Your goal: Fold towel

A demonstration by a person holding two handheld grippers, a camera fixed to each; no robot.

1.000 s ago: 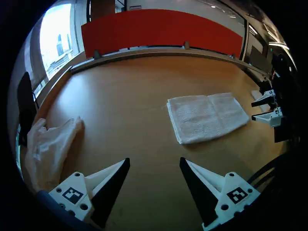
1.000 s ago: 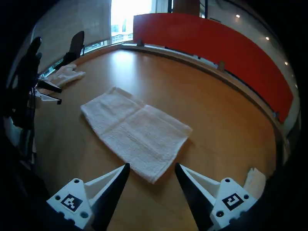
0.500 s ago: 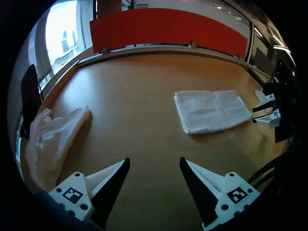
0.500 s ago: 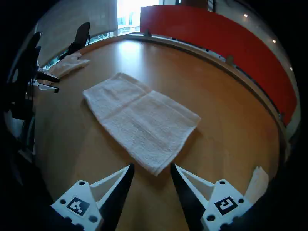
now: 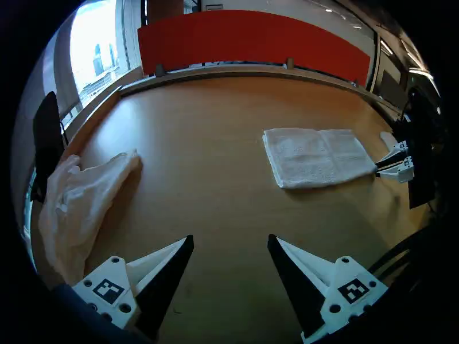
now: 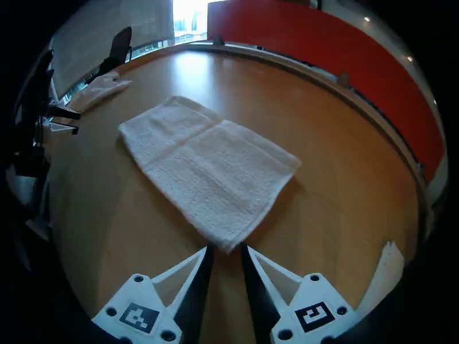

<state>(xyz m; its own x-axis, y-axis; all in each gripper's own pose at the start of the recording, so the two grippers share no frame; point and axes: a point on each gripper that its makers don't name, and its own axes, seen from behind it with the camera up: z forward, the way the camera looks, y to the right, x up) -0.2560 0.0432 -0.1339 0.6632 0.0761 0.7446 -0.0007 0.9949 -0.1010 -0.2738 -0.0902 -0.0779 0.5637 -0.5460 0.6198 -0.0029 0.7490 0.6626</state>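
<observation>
Bare wooden tabletop (image 5: 201,143) surrounds the white folded terry towel (image 6: 206,166) — long axis running away-left from the right gripper (image 6: 225,252), jaws a slit apart at its corner, nothing pinched; left gripper (image 5: 229,241) gapes, empty.

In the left gripper view, the wooden table (image 5: 201,143) bears a folded white towel (image 5: 315,156) at two o'clock. A crumpled white cloth (image 5: 80,200) lies at nine.

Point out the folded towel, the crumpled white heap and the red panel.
folded towel (image 6: 206,166): right gripper view, middle of its top layer.
crumpled white heap (image 5: 80,198): left gripper view, middle of its bulk.
red panel (image 5: 252,37): left gripper view, centre of its face.
</observation>
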